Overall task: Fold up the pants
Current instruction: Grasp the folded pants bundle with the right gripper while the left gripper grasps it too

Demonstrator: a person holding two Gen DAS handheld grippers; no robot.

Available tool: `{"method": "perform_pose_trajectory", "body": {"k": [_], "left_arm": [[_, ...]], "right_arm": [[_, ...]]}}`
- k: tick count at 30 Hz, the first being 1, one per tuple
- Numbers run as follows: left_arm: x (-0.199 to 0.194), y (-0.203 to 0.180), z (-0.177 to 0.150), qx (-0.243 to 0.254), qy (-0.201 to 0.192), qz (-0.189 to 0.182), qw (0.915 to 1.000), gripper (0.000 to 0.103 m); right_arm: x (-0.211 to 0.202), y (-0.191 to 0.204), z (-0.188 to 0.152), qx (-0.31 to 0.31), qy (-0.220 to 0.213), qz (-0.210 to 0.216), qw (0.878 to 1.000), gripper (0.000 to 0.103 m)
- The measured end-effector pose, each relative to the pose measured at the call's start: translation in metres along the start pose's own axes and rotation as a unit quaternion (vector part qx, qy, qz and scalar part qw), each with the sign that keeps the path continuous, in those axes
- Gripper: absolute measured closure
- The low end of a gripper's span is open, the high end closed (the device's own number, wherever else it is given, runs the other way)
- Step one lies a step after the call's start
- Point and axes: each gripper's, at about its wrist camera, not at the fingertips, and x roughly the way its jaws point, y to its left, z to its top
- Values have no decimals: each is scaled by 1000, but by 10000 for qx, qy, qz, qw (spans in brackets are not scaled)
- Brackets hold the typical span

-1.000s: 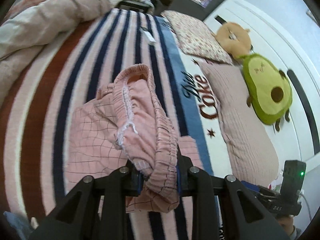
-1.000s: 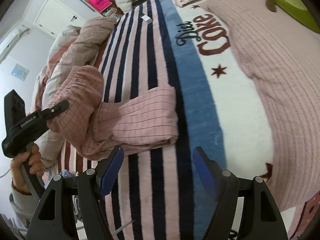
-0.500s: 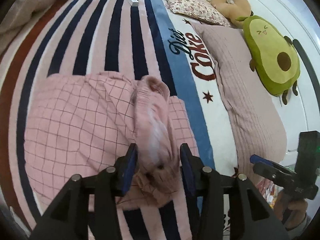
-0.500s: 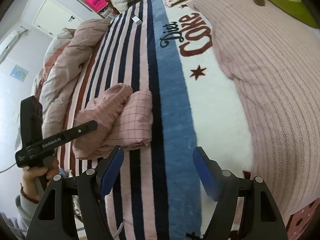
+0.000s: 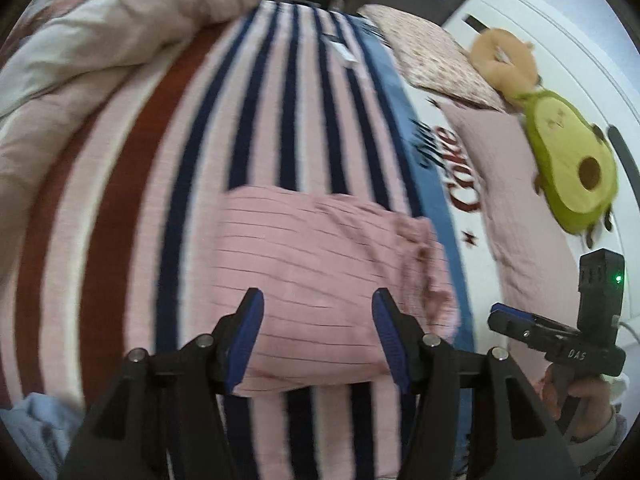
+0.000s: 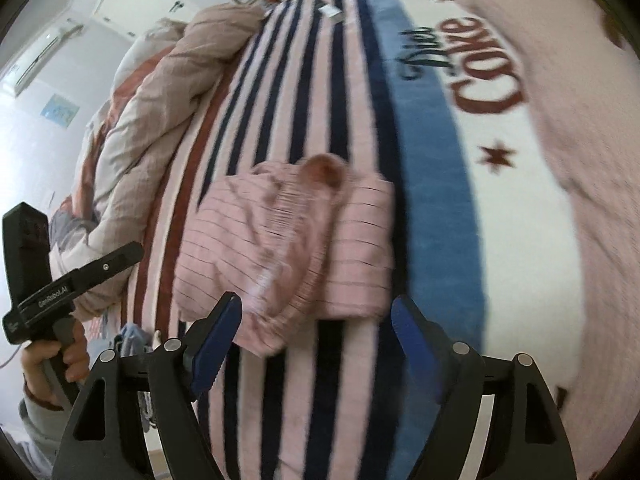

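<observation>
The pink checked pants (image 5: 320, 272) lie in a folded bundle on the striped blanket (image 5: 132, 208), with the gathered waistband (image 6: 296, 220) on top. My left gripper (image 5: 316, 308) hovers just short of the bundle. Its jaws are opening; the pants show between them, but the pads do not press the cloth. My right gripper (image 6: 318, 312) sits at the bundle's near edge, its jaws opening with nothing gripped. Each gripper appears in the other's view, held by a hand: the right gripper (image 5: 496, 316) and the left gripper (image 6: 128, 252).
A crumpled duvet (image 5: 100, 48) is heaped along the left of the bed. Pillows (image 5: 432, 60) and an avocado plush (image 5: 568, 168) lie on the right by the white headboard. A small white tag (image 5: 344, 54) rests farther up the blanket. Light blue cloth (image 5: 36, 424) is at the lower left.
The left gripper let go of the waistband, opened and drew back; the pants dropped into a folded bundle. The right gripper came closer to the bundle and opened a little wider.
</observation>
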Motion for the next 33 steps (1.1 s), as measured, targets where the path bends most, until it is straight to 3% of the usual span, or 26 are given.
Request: {"method": "perform_pose_trajectory", "body": {"k": [2,5,10,13,15,19,29,31,33], "left_arm": [[-3,18,-1,-107,-50,98,9999,51],[-3,41,-4,-296,-27,147,9994,51],[4,61,-10,-373,80,134,9992,51],[8,64,-12,-385,108,88,9992,51],[13,66,-13,-370,125,75,9992,51],[20,68,-13,-368,172,34,9992,51],[34,56,-13,-194,371,4,9991,51],[40,51,-15,-152,416,-19,9990,51],[46,49,-17,-110,474,-19,9988,51]], "right_arm": [[13,11,5,-41,28,27,10000,22],[37,28,12,-153,50,-155,9998,21],[74,48,17,-355,170,-711,9967,21],[90,55,16,-520,233,-1320,9896,24],[99,54,15,-516,273,-1655,9845,37],[100,46,15,-563,262,-2008,9777,86],[62,18,25,-353,-108,-2004,9790,91],[58,11,27,-260,-166,-1861,9820,89],[58,2,28,-255,-59,-1839,9826,81]]}}
